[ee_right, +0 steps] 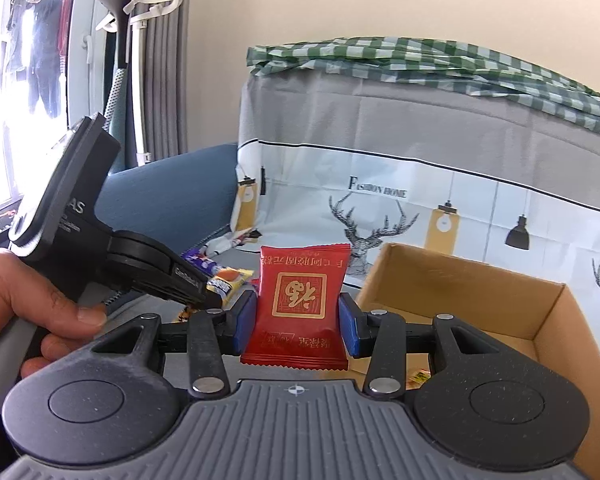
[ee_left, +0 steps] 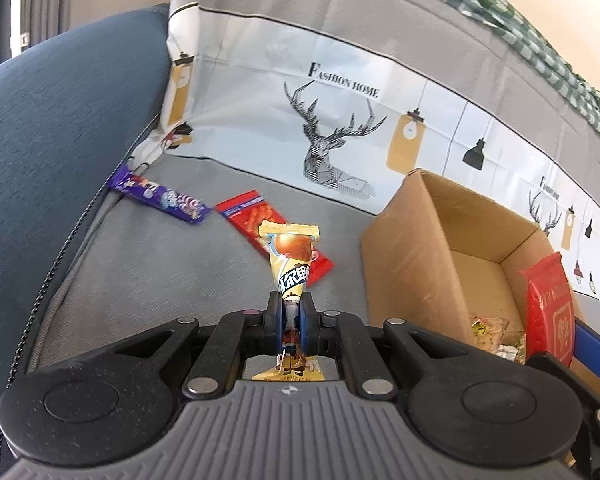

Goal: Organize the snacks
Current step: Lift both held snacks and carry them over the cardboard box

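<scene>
My left gripper (ee_left: pixel 291 307) is shut on a yellow candy wrapper (ee_left: pixel 291 256) and holds it upright above the grey sofa seat (ee_left: pixel 160 272), left of the open cardboard box (ee_left: pixel 404 256). My right gripper (ee_right: pixel 298 316) is shut on a red snack packet (ee_right: pixel 300 300), held at the left edge of the cardboard box (ee_right: pixel 460 280). That packet also shows over the box in the left wrist view (ee_left: pixel 548 312). A purple bar (ee_left: pixel 160 196) and a red packet (ee_left: pixel 248 220) lie on the seat.
Small wrapped candies (ee_left: pixel 496 336) lie in the box bottom. A deer-print cloth (ee_left: pixel 340 120) covers the sofa back and a blue armrest (ee_left: pixel 52 120) stands at the left. My left gripper body (ee_right: pixel 100 240) and a hand (ee_right: pixel 28 308) show left in the right wrist view.
</scene>
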